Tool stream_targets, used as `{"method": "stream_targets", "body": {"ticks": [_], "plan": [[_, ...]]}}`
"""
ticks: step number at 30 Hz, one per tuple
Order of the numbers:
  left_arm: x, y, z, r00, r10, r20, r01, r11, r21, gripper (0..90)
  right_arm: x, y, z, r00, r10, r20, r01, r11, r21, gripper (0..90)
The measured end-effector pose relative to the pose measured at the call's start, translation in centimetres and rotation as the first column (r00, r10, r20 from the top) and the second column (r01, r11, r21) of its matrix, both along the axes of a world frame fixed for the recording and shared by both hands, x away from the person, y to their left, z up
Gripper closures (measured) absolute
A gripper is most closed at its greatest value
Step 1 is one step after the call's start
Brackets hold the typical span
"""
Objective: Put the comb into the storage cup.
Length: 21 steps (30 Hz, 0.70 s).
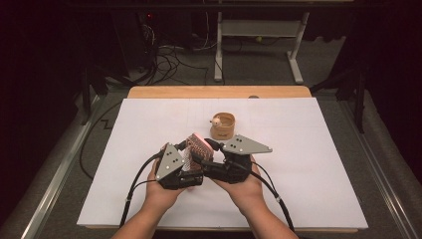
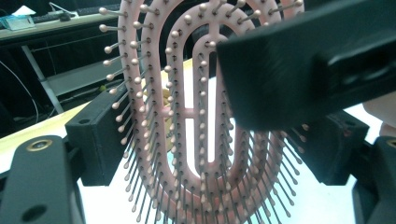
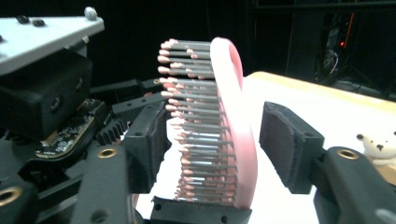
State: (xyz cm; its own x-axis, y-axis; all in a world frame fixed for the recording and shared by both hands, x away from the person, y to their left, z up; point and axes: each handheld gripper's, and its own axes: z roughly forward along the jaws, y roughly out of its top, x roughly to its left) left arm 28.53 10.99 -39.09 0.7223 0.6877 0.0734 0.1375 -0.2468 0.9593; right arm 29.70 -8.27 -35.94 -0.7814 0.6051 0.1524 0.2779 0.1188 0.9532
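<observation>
- Gripping from the left, the left gripper sits near the middle of the white worktop, towards its near edge; wide bare sheet lies open to its left and behind it.
- The pink hairbrush stands upright off the sheet between the two grippers, bristles facing the left one.
- In the left gripper view the brush fills the gap between its own jaws, but contact is hidden, so whether they clench it cannot be told.
- The right gripper straddles the brush edge-on, jaws spread, both pads clear of it.
- Behind the right gripper, a round wooden cup holds a small bear figure; the right side of the sheet is open.
- The right gripper view shows the bear at its right edge.
</observation>
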Motion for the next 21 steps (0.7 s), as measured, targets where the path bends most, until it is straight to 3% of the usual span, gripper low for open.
{"method": "stream_targets", "body": {"ticks": [11,21], "plan": [[-0.04,-0.2,-0.13,0.9999,0.01,0.008,-0.01,0.9998,0.016,19.7,0.24,-0.03,-0.28,0.9989,0.023,-0.041,-0.024,1.0,-0.015,60.2],[-0.14,-0.39,-0.17,0.9998,0.006,0.018,-0.006,0.9996,0.027,19.6,0.36,0.19,-0.43,0.9974,0.029,-0.066,-0.031,0.999,-0.037,61.5]]}}
